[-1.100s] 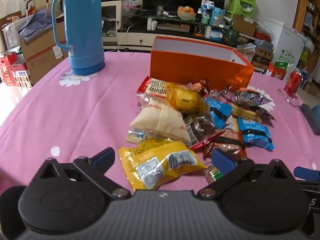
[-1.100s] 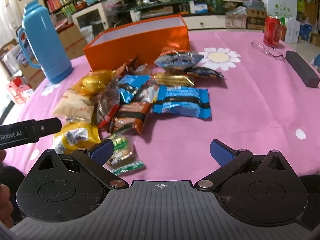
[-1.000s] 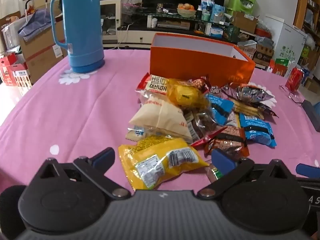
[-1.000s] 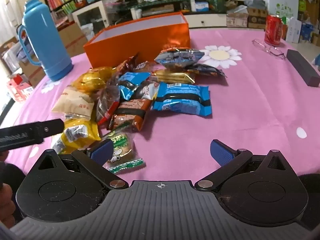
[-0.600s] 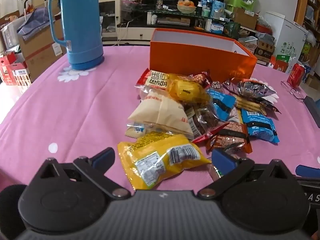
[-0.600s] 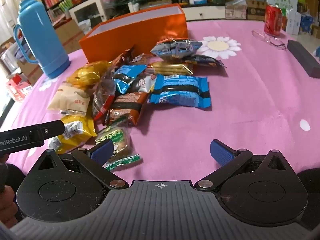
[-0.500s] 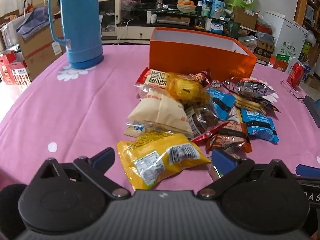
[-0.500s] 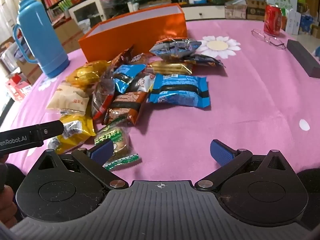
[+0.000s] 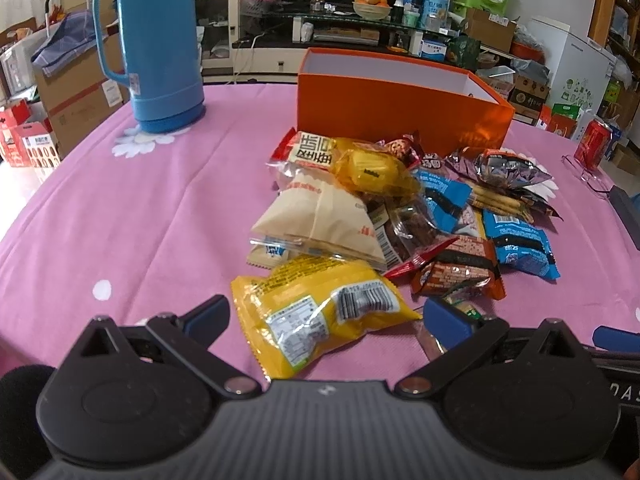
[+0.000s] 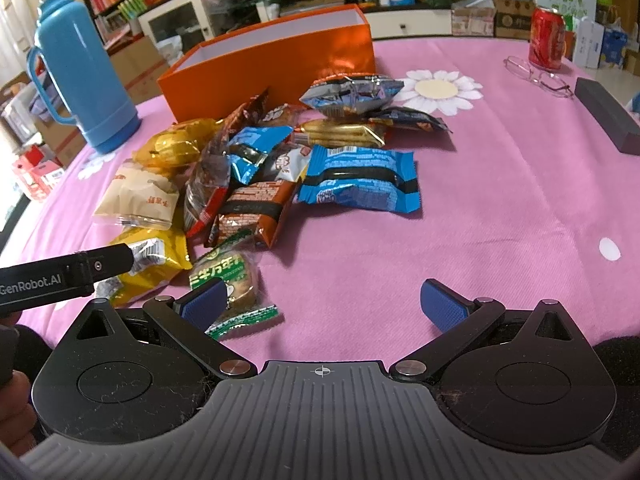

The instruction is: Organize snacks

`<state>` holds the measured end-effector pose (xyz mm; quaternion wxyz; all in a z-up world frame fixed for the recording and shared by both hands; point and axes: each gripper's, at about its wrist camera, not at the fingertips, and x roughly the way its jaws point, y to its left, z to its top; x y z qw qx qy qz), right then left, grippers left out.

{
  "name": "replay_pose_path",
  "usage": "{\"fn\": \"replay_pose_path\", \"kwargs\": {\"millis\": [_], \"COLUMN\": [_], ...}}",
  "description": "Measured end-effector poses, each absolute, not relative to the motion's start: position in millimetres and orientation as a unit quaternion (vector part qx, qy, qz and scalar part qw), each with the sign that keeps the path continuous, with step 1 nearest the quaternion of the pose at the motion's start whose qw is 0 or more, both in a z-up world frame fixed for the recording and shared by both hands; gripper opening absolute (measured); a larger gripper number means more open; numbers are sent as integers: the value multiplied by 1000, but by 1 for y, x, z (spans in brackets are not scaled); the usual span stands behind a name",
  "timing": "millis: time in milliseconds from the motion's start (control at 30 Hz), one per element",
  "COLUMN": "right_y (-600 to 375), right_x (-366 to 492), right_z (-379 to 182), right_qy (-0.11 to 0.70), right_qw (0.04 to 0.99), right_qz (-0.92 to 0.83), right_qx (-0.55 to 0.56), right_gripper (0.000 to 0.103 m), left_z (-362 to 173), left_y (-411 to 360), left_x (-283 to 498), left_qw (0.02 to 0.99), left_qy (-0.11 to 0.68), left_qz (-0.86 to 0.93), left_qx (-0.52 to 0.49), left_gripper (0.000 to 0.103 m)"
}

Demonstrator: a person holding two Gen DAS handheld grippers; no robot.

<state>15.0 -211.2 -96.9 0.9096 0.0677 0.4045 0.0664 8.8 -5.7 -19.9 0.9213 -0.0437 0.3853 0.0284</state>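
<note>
Nearest to me, my left gripper point(image 9: 324, 316) hangs low over the bench point(image 9: 140, 208) with its fingers apart and empty, and the yellow snack bag point(image 9: 320, 312) lies flat between them, just short of the tips. It looks light, puffed and crinkly, so I judge it will slip and squash if pinched on the belly; the flat crimped seam at its near end is the better hold. My right gripper point(image 10: 324, 304) is likewise spread wide and holds nothing, with a small green-labelled pastry pack point(image 10: 228, 280) lying just beside its left finger; that one seems soft and crushable. Beyond these the heap of snacks spreads across the pink cloth: a cream pillow bag point(image 9: 320, 216), a brown wafer pack point(image 9: 460, 272) and a blue biscuit pack point(image 10: 360, 184), all overlapping or touching. Behind the heap stands the orange box point(image 9: 400, 108), open-topped; I see only white inner walls and cannot tell whether anything lies inside. Further left stands a blue thermos point(image 9: 156, 44).
</note>
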Motion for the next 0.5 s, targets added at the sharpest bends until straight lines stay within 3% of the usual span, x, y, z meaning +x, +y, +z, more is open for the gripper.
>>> {"fn": "replay_pose_path", "kwargs": {"millis": [500], "right_y": [-207], "right_x": [15], "right_z": [-99], "right_qy": [410], "right_qw": [907], "right_qz": [74], "right_qx": [61], "right_gripper": [93], "left_z": [-23], "left_y": [-7], "left_x": [10], "left_qw": [919], "left_qy": [392], "left_qz": [27], "left_qx": [-42], "left_gripper": [102]}}
